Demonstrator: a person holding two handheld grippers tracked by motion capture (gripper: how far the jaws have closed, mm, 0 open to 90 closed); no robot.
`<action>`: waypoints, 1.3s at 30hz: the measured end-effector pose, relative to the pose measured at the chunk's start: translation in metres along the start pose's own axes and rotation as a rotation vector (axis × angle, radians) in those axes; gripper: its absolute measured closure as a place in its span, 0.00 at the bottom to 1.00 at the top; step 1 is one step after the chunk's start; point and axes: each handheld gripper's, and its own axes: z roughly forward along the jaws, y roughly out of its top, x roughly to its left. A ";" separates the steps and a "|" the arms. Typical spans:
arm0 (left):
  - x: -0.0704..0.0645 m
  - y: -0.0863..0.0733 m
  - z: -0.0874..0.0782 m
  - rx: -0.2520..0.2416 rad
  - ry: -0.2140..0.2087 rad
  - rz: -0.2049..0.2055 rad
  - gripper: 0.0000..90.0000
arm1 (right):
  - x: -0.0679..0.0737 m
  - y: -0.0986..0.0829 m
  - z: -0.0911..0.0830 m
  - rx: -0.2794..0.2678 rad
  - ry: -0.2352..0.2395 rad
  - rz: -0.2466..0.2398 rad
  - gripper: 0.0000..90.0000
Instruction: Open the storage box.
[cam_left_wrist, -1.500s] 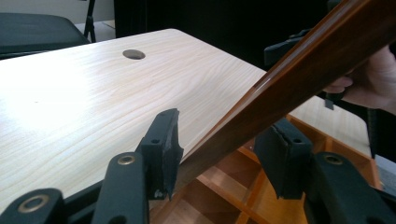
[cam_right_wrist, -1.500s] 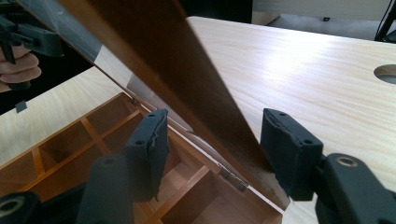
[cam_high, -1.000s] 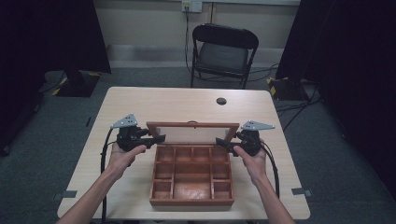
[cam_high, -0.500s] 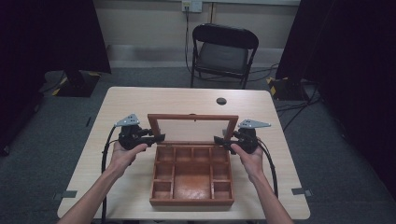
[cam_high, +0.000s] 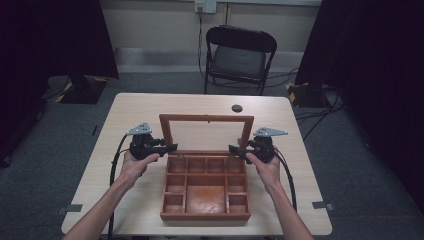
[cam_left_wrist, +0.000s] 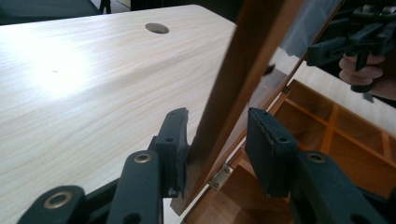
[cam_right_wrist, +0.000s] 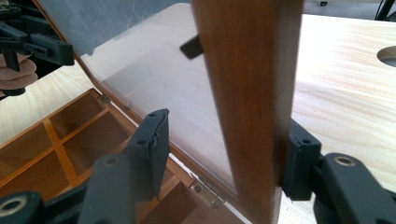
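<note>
A wooden box (cam_high: 206, 189) with many compartments sits on the near middle of the tabletop (cam_high: 130, 115), its glass-paned lid (cam_high: 206, 131) standing almost upright on hinges along the far edge. The left gripper (cam_high: 170, 148) is at the lid's left frame post, low down near the hinge. In the left gripper view its jaws stand apart with the wooden post between them: the outer jaw touches the post, the inner one is clear of it, so the gripper is open around the frame rather than clamped. The right gripper (cam_high: 234, 149) is at the lid's right post at the same height. In the right gripper view its jaws also straddle the post, the outer jaw against the wood and the inner one apart from the glass. A small dark round disc (cam_high: 237, 108) lies on the far tabletop behind the lid, and a black folding chair (cam_high: 239, 56) stands beyond the table.
</note>
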 end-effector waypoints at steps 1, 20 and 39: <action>0.001 -0.001 0.001 0.000 0.001 -0.005 0.66 | 0.000 0.000 0.000 0.001 0.002 0.002 0.48; 0.011 0.003 0.012 0.010 0.005 -0.054 0.70 | -0.011 -0.002 0.007 0.015 -0.012 0.038 0.52; 0.022 0.008 0.026 0.018 -0.002 -0.087 0.70 | -0.018 0.008 0.022 -0.029 -0.027 0.078 0.45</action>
